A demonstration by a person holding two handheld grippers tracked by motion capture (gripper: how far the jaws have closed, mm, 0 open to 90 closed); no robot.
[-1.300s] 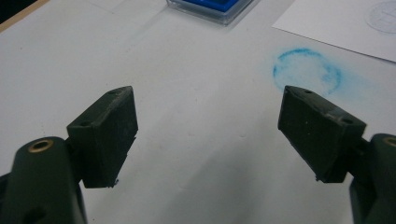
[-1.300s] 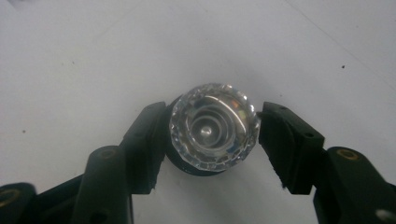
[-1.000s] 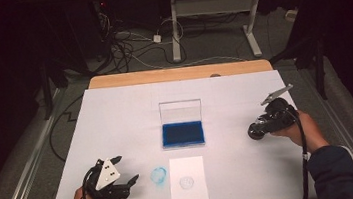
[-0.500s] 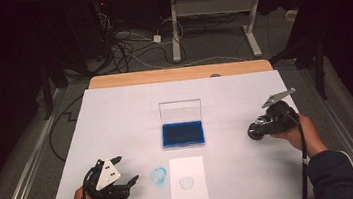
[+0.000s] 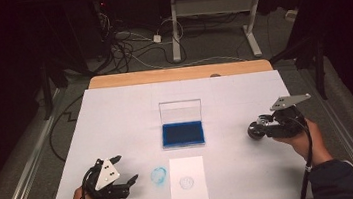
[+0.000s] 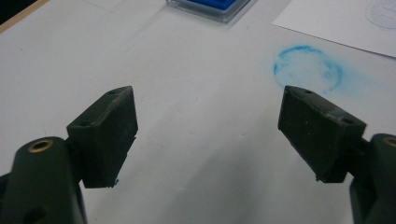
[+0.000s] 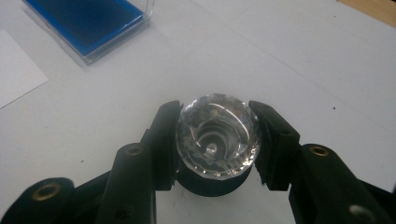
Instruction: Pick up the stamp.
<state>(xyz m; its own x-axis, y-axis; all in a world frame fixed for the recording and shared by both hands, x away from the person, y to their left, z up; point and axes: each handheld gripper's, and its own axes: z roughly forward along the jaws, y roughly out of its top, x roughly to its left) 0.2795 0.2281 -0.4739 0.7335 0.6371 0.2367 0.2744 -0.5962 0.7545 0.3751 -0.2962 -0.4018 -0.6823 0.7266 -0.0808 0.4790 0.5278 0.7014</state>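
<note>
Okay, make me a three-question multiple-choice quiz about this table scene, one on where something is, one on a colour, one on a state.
1. Where does the white paper sheet lie?
A. In front of the ink pad, on the person's side
B. Behind the ink pad
C. On the ink pad

2. What colour is the smudged ring on the table?
A. Red
B. Blue
C. Green

3. What is the right gripper doing?
A. Gaping with nothing in it
B. Resting on the paper
C. Clamping a faceted clear stamp

Answers: 1 A, the sheet sits nearer the person. 2 B, the ring is light blue. 3 C, both jaws press the stamp's sides.
</note>
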